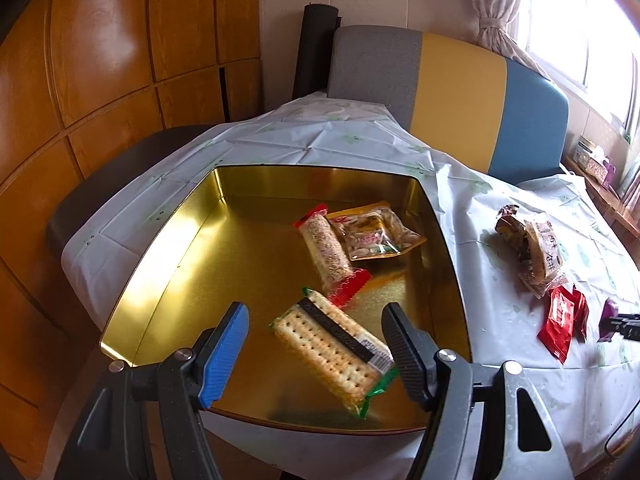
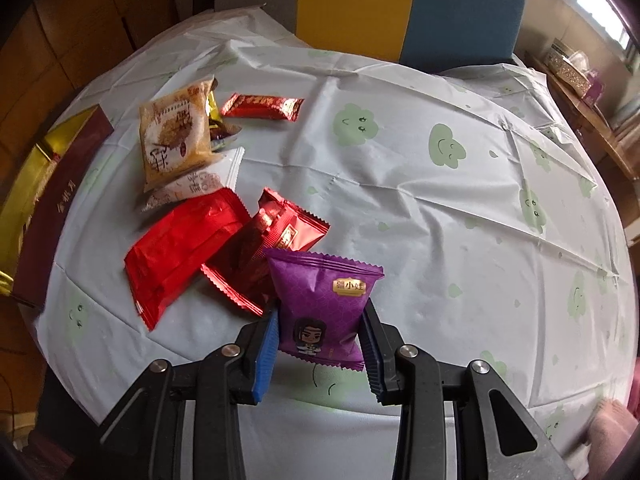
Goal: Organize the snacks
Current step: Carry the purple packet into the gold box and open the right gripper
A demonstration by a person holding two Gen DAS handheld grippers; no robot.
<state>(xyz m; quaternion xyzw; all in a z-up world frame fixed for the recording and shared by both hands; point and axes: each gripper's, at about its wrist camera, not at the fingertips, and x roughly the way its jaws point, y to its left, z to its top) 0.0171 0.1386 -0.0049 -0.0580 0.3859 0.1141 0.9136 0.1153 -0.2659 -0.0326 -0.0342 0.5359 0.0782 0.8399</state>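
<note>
Our right gripper (image 2: 320,344) pinched the purple packet (image 2: 322,304) by its sides at the table's (image 2: 440,200) near edge; the slick, puffy wrapper could slip. Our left gripper (image 1: 316,344) hung open-jawed over the cracker pack (image 1: 332,344) in the gold tin (image 1: 224,248).

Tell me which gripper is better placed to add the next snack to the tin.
Right. The right gripper is shut on the purple packet, while the left gripper hangs open and empty over the gold tin.

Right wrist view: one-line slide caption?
Right gripper shut on a purple snack packet above the tablecloth, red packets alongside.
</note>
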